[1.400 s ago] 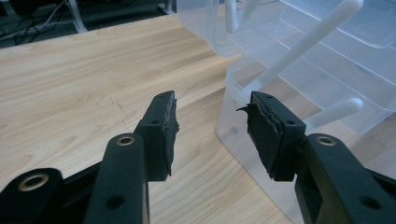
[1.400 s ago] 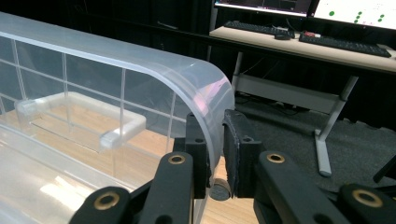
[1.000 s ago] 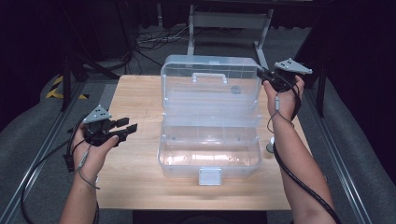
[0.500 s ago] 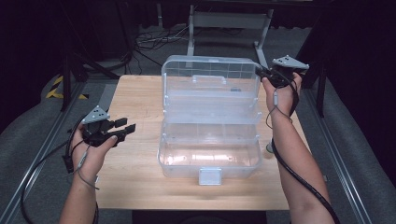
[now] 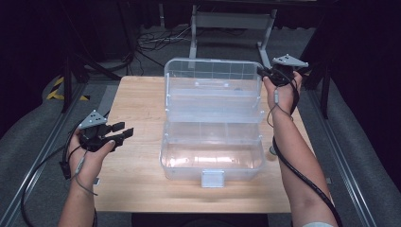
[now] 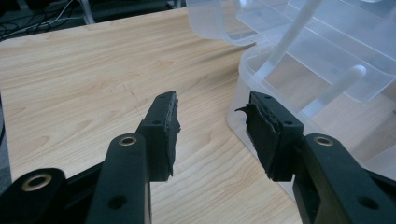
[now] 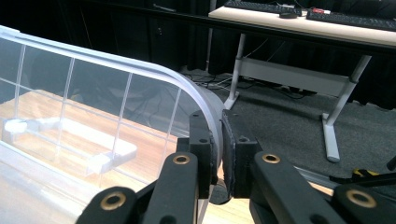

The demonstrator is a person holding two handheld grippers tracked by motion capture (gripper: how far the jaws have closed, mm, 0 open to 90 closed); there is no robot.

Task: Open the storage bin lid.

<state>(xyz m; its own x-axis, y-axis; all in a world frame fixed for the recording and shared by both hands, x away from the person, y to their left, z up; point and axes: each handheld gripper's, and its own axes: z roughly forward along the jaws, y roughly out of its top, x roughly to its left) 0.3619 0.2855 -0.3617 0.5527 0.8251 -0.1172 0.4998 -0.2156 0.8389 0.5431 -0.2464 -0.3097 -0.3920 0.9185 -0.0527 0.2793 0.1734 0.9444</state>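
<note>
Box: a clear plastic storage box with a hinged lid (image 5: 213, 151) stands at the middle of the light wooden table (image 5: 137, 109), its base toward six o'clock with a grey front latch (image 5: 212, 178).
Lid: the clear ribbed lid (image 5: 213, 78) stands raised at twelve o'clock of the base; a clear inner tray (image 5: 213, 101) sits lifted between lid and base.
Right gripper: the black two-jaw right gripper (image 5: 265, 73) is at the lid's upper corner, about two o'clock from the box's middle. In the right gripper view its jaws are pressed onto the lid's curved rim (image 7: 205, 112), one on each face, pinching it.
Left gripper: the black two-jaw left gripper (image 5: 120, 132) hovers at nine o'clock of the box, near it but apart, above bare table. Its jaws are spread wide with nothing between them; in the left gripper view the box's near corner (image 6: 243, 70) lies past the right-hand jaw.
Background: a grey metal desk frame (image 5: 231, 21) stands on the floor at twelve o'clock, beyond the table.
</note>
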